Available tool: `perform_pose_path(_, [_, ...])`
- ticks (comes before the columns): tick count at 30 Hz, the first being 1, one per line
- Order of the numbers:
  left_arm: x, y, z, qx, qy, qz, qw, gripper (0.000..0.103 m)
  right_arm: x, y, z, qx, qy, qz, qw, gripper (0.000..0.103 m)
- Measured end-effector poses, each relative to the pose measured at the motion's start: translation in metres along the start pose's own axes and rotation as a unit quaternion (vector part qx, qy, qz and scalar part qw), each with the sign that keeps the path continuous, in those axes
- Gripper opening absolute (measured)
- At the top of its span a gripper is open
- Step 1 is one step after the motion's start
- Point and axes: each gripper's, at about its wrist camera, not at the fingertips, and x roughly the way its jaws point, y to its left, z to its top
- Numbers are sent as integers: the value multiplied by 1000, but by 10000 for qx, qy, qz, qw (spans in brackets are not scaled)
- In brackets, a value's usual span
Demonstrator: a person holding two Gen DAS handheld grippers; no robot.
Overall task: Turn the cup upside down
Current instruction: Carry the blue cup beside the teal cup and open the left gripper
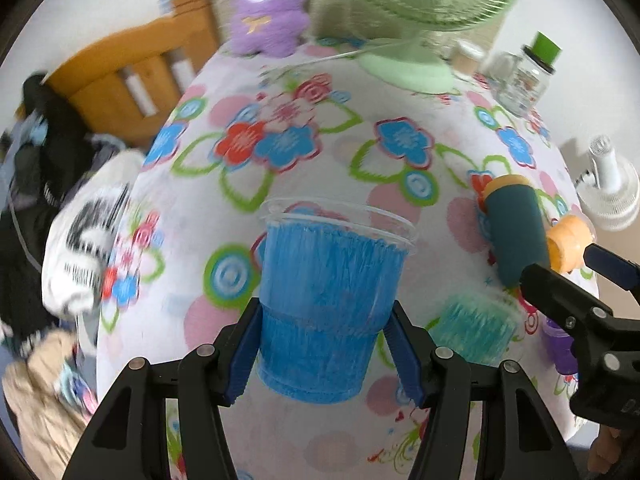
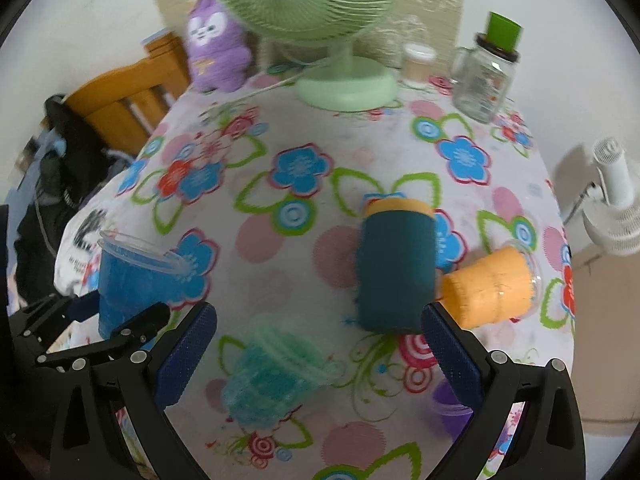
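Observation:
My left gripper (image 1: 326, 356) is shut on a blue plastic cup (image 1: 328, 304), held upright with its clear rim up, above the flowered tablecloth. The same blue cup (image 2: 132, 280) and left gripper (image 2: 104, 320) show at the left of the right wrist view. My right gripper (image 2: 320, 356) is open and empty over a teal-green cup (image 2: 276, 376) lying on the cloth. A dark teal cup (image 2: 396, 268) and an orange cup (image 2: 488, 288) lie on their sides just ahead of it. The right gripper (image 1: 560, 276) shows at the right of the left wrist view.
A green desk fan (image 2: 344, 84), a purple plush toy (image 2: 216, 48), a glass jar with a green lid (image 2: 484, 76) and a small container (image 2: 418, 64) stand at the table's far edge. A purple cup (image 2: 452, 404) sits near right. A wooden chair (image 2: 120, 100) stands left.

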Motion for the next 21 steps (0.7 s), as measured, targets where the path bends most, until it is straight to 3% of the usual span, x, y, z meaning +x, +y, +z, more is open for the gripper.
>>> perform_pose_path(9, [10, 13, -36, -599, 147, -23, 9981, 62, 6, 23, -20, -472, 167, 205, 9985, 103])
perform_pose_path(21, [25, 7, -51, -763, 261, -175, 9966, 64, 14, 19, -34, -539, 299, 182, 9979, 103])
